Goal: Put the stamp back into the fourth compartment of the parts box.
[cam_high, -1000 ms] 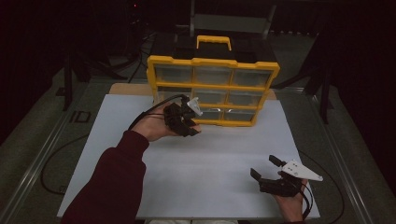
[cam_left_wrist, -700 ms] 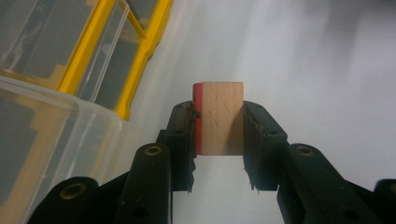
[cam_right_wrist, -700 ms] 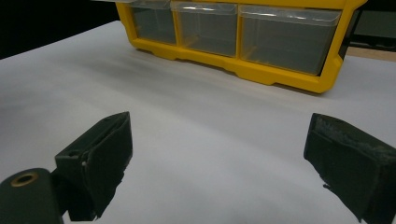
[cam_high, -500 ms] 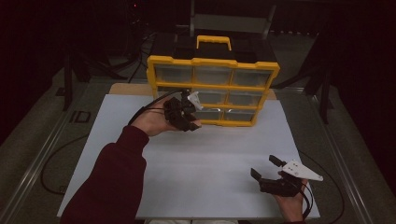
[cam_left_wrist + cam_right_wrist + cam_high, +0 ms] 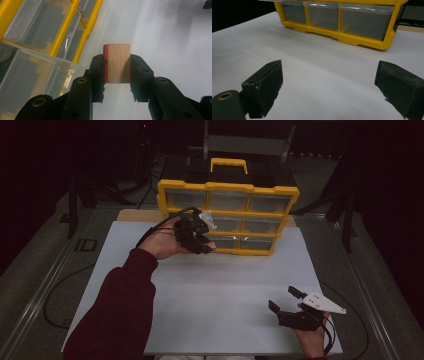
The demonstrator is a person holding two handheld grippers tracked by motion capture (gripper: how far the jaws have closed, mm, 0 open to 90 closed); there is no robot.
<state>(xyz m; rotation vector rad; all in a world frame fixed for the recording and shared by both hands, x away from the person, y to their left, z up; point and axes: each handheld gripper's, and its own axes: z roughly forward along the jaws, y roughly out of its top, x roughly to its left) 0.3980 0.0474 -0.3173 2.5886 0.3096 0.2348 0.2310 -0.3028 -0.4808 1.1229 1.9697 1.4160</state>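
A yellow organizer (image 5: 227, 217) with clear drawers (image 5: 365, 21) stands at the back of the white table. My left gripper (image 5: 200, 240) hovers right in front of its left drawers and is shut on a wooden block with a red face (image 5: 117, 63), both pads pressing its sides. Beside the block, in the left gripper view, a clear drawer (image 5: 37, 82) sticks out of the organizer (image 5: 63, 37). My right gripper (image 5: 285, 300) rests near the table's front right corner, jaws wide open with nothing between them; its fingers (image 5: 265, 82) point toward the organizer (image 5: 362, 40).
The white table top (image 5: 220, 290) stretches between the organizer and the front edge. A cable (image 5: 160, 225) trails from the left gripper. Dark floor and metal rails (image 5: 45, 285) flank the table.
My left gripper with the block has moved a little farther back and up toward the organizer's left drawers. The right gripper has stayed where it was.
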